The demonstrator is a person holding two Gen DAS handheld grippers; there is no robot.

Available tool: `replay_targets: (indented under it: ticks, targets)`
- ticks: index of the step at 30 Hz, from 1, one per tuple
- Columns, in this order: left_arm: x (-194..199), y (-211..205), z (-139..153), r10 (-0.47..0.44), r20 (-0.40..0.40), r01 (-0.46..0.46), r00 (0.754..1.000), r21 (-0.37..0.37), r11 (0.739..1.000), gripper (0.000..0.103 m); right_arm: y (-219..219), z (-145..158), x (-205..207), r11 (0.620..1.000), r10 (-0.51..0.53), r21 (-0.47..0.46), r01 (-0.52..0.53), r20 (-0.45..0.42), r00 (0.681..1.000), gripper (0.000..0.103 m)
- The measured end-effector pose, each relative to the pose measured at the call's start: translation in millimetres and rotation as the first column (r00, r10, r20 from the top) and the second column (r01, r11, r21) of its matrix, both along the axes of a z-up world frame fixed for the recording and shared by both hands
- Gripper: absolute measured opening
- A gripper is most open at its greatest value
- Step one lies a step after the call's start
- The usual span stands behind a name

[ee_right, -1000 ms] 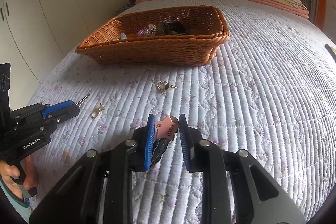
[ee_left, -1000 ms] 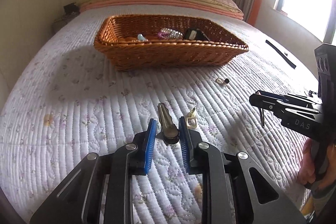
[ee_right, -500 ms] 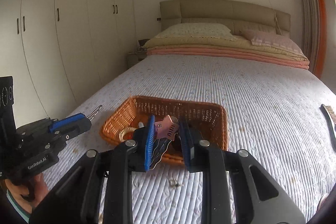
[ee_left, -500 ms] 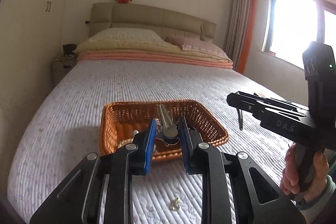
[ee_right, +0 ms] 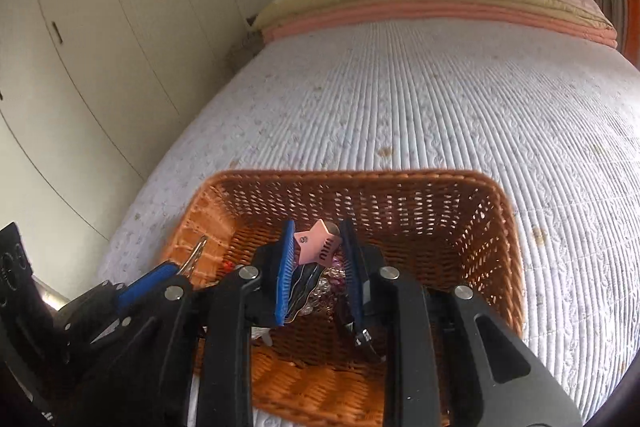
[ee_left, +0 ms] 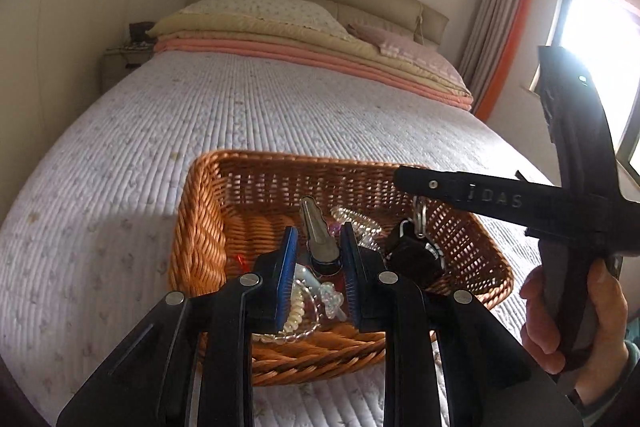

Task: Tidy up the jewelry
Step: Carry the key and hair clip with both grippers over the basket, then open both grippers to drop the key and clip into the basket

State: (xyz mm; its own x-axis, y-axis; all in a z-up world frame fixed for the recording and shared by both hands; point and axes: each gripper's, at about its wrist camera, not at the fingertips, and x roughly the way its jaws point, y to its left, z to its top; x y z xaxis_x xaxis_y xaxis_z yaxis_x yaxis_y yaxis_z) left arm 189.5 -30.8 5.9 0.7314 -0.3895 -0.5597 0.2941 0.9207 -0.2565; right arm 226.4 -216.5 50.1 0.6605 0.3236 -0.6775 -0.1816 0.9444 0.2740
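A wicker basket (ee_left: 200, 219) (ee_right: 360, 179) sits on the quilted bed. My left gripper (ee_left: 319, 233) hangs over its near side, shut on a slim metal hair clip (ee_left: 316, 239) that points forward. Over the basket's middle, my right gripper (ee_right: 317, 227) is shut on a pink hair clip (ee_right: 318, 247) with a dark wavy part below it. In the left wrist view the right gripper (ee_left: 404, 181) reaches in from the right, held by a hand (ee_left: 568, 311). The left gripper (ee_right: 168, 271) shows at the lower left of the right wrist view.
The basket holds a bead bracelet (ee_left: 292, 335), a spiral hair tie (ee_left: 294, 311), a black item (ee_left: 412, 255) and other small pieces. Pillows and folded blankets (ee_left: 280, 39) lie at the bed's head. Wardrobe doors (ee_right: 100, 27) stand left, a window (ee_left: 592, 47) right.
Both grippers rose off the quilt with their clips and moved forward to the basket. They now hang over it, close together, instead of low over the bedspread.
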Motion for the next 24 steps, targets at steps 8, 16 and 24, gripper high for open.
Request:
replay_targets:
  ticks: [8,16,24]
  targets:
    - [5,-4,-12,-0.005,-0.025,0.006,1.000,0.034,0.999,0.021,14,-32,21,0.995,-0.003,-0.099,-0.003,-0.054,0.999,0.021]
    - [-4,-5,-7,-0.014,-0.016,0.014,1.000,0.029,0.999,0.029,9,-28,14,0.997,-0.017,-0.070,0.014,-0.040,0.999,0.052]
    - [-66,10,37,-0.014,0.094,0.016,0.995,-0.021,1.000,0.042,-2,16,-47,1.000,0.016,-0.023,-0.014,0.070,0.997,0.052]
